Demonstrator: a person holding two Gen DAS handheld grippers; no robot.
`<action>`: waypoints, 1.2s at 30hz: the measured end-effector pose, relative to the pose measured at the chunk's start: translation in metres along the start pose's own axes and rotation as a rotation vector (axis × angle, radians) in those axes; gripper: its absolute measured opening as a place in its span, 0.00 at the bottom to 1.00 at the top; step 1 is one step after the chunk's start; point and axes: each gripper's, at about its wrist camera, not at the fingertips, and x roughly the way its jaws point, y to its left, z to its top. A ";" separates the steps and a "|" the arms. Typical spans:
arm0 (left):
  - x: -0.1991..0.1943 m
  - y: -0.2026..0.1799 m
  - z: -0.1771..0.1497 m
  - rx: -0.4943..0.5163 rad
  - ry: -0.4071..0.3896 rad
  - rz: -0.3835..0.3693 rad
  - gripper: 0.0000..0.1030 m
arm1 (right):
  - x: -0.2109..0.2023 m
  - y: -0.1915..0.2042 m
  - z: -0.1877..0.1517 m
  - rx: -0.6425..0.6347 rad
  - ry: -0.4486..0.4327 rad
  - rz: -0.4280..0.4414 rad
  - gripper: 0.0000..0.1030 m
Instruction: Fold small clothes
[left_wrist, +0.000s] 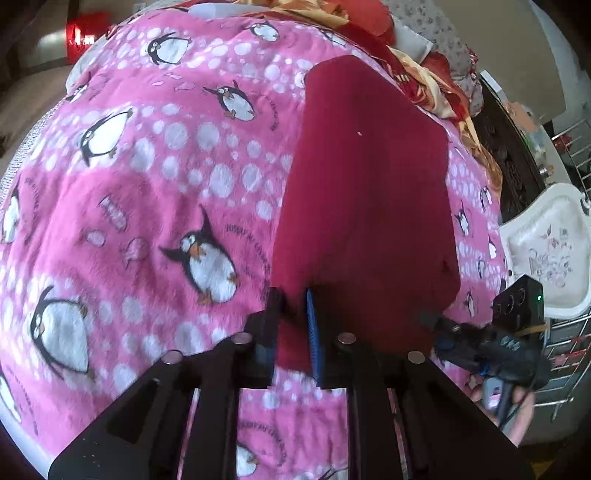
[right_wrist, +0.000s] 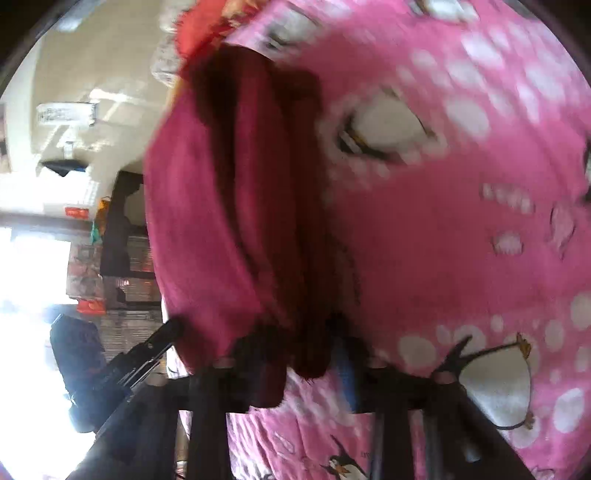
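Both claws at red garment's (left_wrist: 369, 184) near edge, cloth between fingers

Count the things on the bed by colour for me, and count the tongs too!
Dark red cloth: 1
Pink penguin blanket: 1
Red and gold bedding heap: 1
Tongs: 2, left tongs, right tongs
Total: 5

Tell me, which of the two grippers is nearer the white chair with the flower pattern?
Right. The right gripper reaches in at the dark red cloth's edge on the white chair's side; the left gripper is at that edge further from the chair.
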 end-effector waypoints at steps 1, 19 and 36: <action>-0.004 0.000 -0.003 0.004 -0.010 0.001 0.33 | -0.003 -0.001 -0.002 0.028 0.008 0.016 0.42; 0.010 0.001 -0.021 0.026 0.018 0.079 0.31 | -0.018 -0.002 -0.026 -0.002 -0.030 -0.021 0.16; -0.072 -0.041 -0.114 0.191 -0.148 0.267 0.39 | -0.084 0.039 -0.119 -0.206 -0.130 -0.215 0.63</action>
